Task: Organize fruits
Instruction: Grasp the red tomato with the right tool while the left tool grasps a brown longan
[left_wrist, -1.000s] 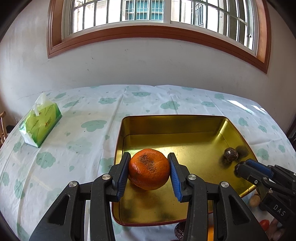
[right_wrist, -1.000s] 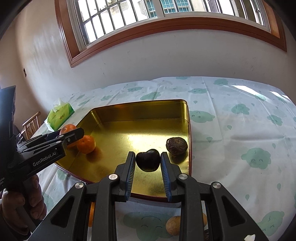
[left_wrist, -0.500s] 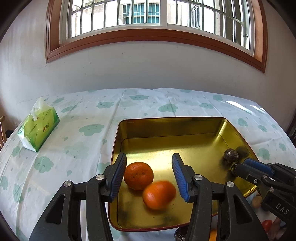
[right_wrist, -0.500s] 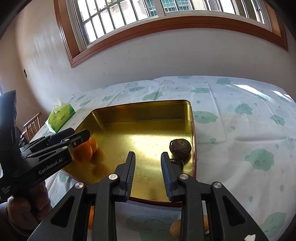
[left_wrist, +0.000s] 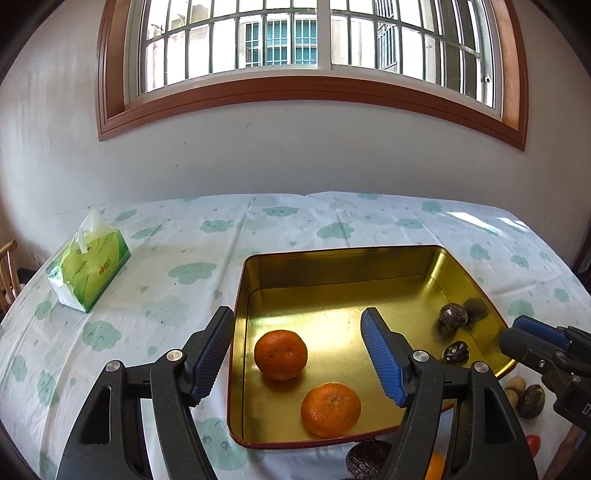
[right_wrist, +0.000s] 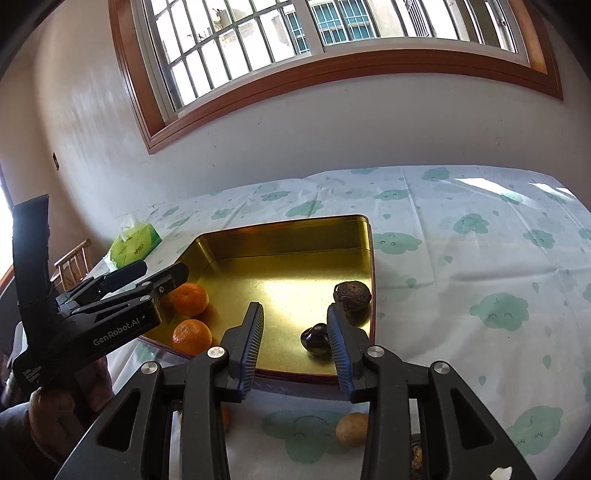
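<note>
A gold metal tray (left_wrist: 332, 280) holds two oranges (left_wrist: 280, 354) (left_wrist: 330, 409), a wrinkled dark fruit (left_wrist: 453, 315) and a shiny dark fruit (left_wrist: 456, 352). My left gripper (left_wrist: 297, 325) hovers over the tray's near left corner. Its jaws are opening wide and hold nothing; the oranges lie on the tray floor below. My right gripper (right_wrist: 294, 314) is over the tray's near right edge. Its jaws are opening too, and the shiny dark fruit (right_wrist: 316, 338) rests on the tray close to the right finger, free of the pads.
Loose fruits lie on the cloud-print cloth in front of the tray: a tan one (right_wrist: 352, 428), a wrinkled dark one (left_wrist: 532, 400) and another dark one (left_wrist: 367, 458). A green tissue pack (left_wrist: 88, 273) sits at the far left. A wooden chair (right_wrist: 74, 258) stands beyond the table's left edge.
The left jaws spread and let go of the orange, which now lies near the tray's front beside the other. The right jaws released the shiny dark fruit into the tray and drew back.
</note>
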